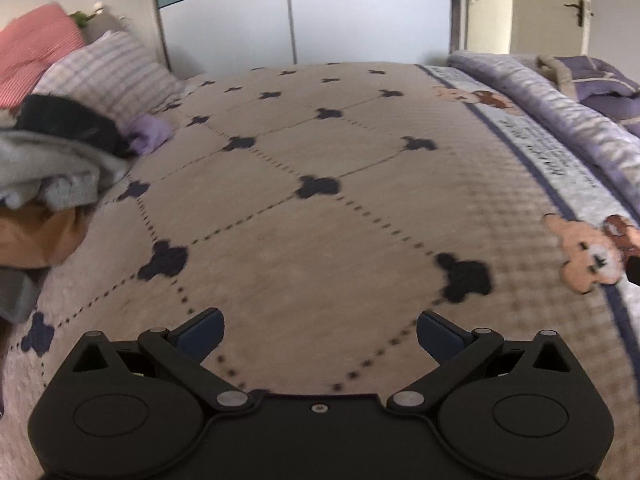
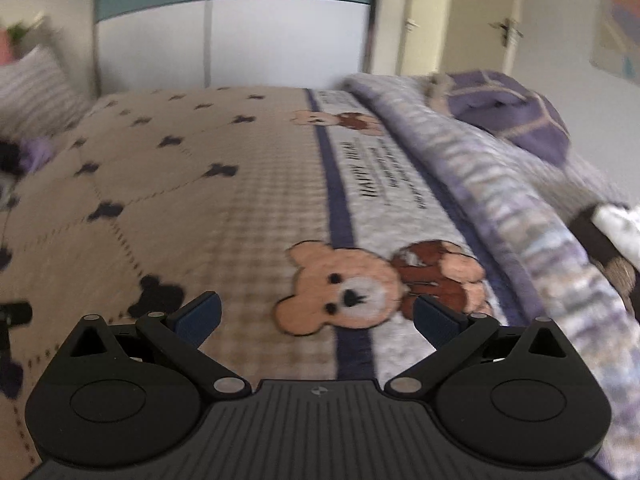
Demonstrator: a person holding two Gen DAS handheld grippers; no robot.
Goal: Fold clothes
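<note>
Left gripper (image 1: 320, 338): jaws spread wide with nothing between them, hanging low over the tan bedspread (image 1: 320, 220).
Right gripper (image 2: 316, 320): jaws likewise released and empty, poised over the bear print (image 2: 340, 292) at the bedspread's border.
Bedspread: tan, quilted, dotted with dark clover shapes; a purple stripe (image 2: 336, 184) and a pale band lettered "HAPPY BEAR" run along its right edge.
Clothes (image 1: 56, 160): a loose heap at the left side of the bed, well apart from both grippers; grey and black pieces on top, an orange-brown one beneath, a small lilac item (image 1: 146, 134) just beside it.
Pillows: a striped pillow (image 1: 108, 76) behind the heap, a red-striped one (image 1: 36, 52) further left.
Right side: a rumpled purple blanket (image 2: 500, 184) lies along the bed's edge.
Background: white and teal wardrobe (image 1: 300, 12), cream door (image 1: 576, 4) with a handle.
Sharpness: both views are blurred, the right one more.
</note>
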